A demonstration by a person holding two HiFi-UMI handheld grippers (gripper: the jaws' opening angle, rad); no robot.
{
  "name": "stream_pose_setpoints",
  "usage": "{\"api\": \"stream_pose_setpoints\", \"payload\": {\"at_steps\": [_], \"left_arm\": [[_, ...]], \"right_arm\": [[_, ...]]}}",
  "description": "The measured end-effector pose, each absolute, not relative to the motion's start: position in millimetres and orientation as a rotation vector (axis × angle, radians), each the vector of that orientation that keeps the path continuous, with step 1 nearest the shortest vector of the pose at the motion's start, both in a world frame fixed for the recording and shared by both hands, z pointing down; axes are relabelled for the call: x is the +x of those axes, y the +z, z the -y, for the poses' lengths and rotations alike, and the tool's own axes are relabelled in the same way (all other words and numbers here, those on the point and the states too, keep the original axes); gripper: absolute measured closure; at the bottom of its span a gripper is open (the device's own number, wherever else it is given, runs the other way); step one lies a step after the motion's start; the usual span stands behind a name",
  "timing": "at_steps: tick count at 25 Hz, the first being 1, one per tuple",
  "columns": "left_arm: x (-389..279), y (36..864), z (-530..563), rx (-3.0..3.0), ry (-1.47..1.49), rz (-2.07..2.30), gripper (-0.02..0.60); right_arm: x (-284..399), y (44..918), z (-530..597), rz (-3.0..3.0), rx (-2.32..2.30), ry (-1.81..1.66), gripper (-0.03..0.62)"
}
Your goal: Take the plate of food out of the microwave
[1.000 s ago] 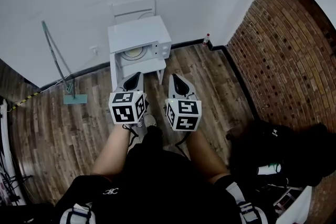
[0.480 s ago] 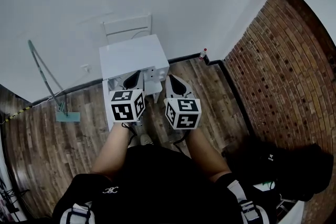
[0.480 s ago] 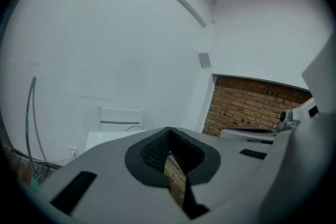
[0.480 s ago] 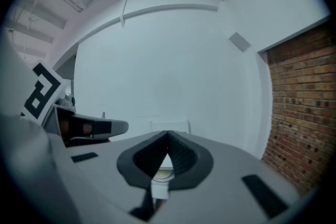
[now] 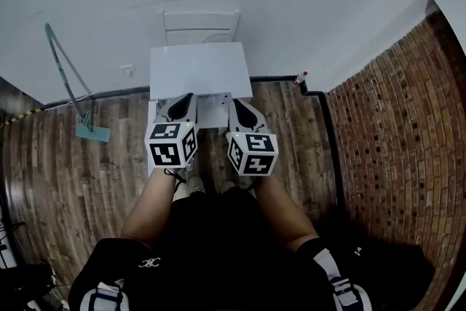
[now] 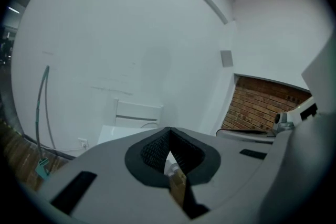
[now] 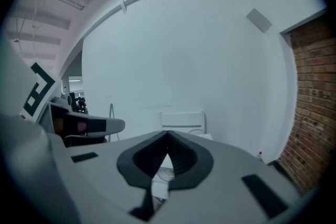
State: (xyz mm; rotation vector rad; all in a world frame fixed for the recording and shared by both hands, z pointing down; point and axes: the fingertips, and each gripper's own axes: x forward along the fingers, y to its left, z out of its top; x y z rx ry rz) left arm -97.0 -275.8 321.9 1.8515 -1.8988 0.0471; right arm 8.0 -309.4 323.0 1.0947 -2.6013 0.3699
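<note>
The white microwave (image 5: 200,69) stands on a low white stand against the wall, seen from above. Its door (image 5: 151,138) hangs open at the left, edge-on. My left gripper (image 5: 183,97) and right gripper (image 5: 234,104) point side by side at the microwave's front, and both are shut with nothing in them. The oven's top and the grippers hide the plate in the head view. In the right gripper view a pale plate (image 7: 166,173) shows through the gap below the right gripper (image 7: 168,135). In the left gripper view the left gripper (image 6: 168,129) has its tips together.
A white chair (image 5: 200,25) stands behind the microwave at the wall. A mop with a teal head (image 5: 93,132) leans at the left. A small red-capped bottle (image 5: 300,76) sits in the corner by the brick wall (image 5: 393,135). The floor is wood planks.
The person has walked up to the microwave, which is now nearer and square ahead. Both grippers have advanced to its front. The plate inside, visible earlier, is now hidden in the head view.
</note>
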Motion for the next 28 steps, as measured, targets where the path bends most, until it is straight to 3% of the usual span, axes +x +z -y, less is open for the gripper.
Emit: {"api": "stream_pose_setpoints", "payload": {"at_steps": [11,25,28], "left_arm": [[-131,400,241,1.465,-0.032,2.027,0.584],[-141,568,205,1.282,-0.150,2.041,0.584],[-150,608,201,1.275,-0.151,2.027,0.584]], "right_arm": [[-59,408,310,2.599,0.583,0.335,0.588],[-104,639,306,2.418,0.247,-0.164,0.588],[-117,680,314,2.470,0.293,0.062,0.588]]}}
